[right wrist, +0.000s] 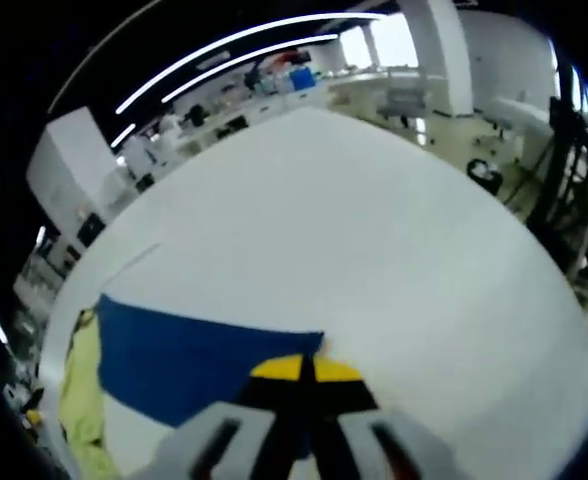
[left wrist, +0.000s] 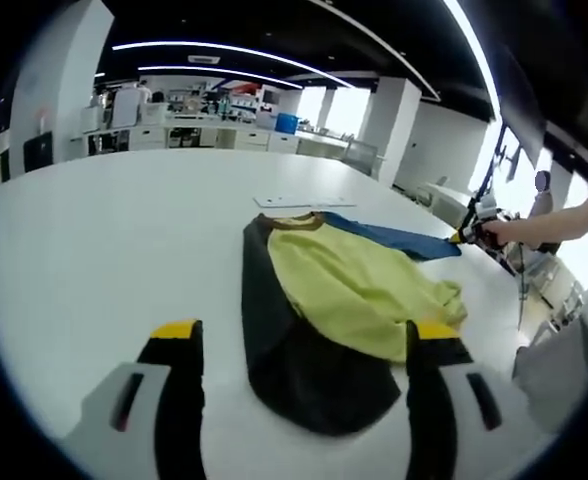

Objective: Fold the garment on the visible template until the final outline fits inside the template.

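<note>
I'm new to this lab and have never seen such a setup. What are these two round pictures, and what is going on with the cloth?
No robot here: a person holds a hand tool with a two-fingered claw in each hand, and a fisheye camera rides on each. The left gripper view looks past the open left claw at a yellow, black and blue garment lying partly folded on a large white table. The right claw shows there, held by a hand. In the right gripper view, the right claw is shut on the garment's blue sleeve, stretched out sideways.
</note>
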Available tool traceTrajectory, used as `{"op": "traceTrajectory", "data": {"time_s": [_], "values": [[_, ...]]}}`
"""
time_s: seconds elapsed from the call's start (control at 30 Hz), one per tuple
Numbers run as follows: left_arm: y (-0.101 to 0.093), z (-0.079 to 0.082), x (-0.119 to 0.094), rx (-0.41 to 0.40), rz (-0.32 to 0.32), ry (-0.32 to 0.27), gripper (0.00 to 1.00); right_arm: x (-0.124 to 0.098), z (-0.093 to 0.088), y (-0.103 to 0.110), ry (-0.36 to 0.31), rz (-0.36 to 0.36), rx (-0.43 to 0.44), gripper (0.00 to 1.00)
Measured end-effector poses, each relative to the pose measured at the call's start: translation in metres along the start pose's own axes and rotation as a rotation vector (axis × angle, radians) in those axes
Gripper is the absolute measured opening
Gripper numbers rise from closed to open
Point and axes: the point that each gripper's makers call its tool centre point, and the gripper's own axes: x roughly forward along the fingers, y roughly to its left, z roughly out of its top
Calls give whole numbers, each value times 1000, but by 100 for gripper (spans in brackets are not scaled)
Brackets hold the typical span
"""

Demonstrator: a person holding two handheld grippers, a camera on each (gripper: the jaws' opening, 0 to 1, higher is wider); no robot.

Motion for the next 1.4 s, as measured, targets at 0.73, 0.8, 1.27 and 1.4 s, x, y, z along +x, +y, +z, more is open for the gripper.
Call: {"op": "traceTrajectory", "data": {"time_s": [0.73, 0.8, 1.27, 1.4], "values": [[-10, 6, -9, 23, -37, -20, 81, -41, 9, 95, -84, 323, -298, 87], [-11, 4, -10, 26, -40, -17, 81, -42, 6, 105, -81, 374, -346, 94], [-16, -2, -12, 33, -55, -8, 80, -73, -27, 170, -69, 528, -517, 99], [-18, -10, -10, 39, -56, 6, 79, -84, -35, 187, -81, 555, -543, 99]]}}
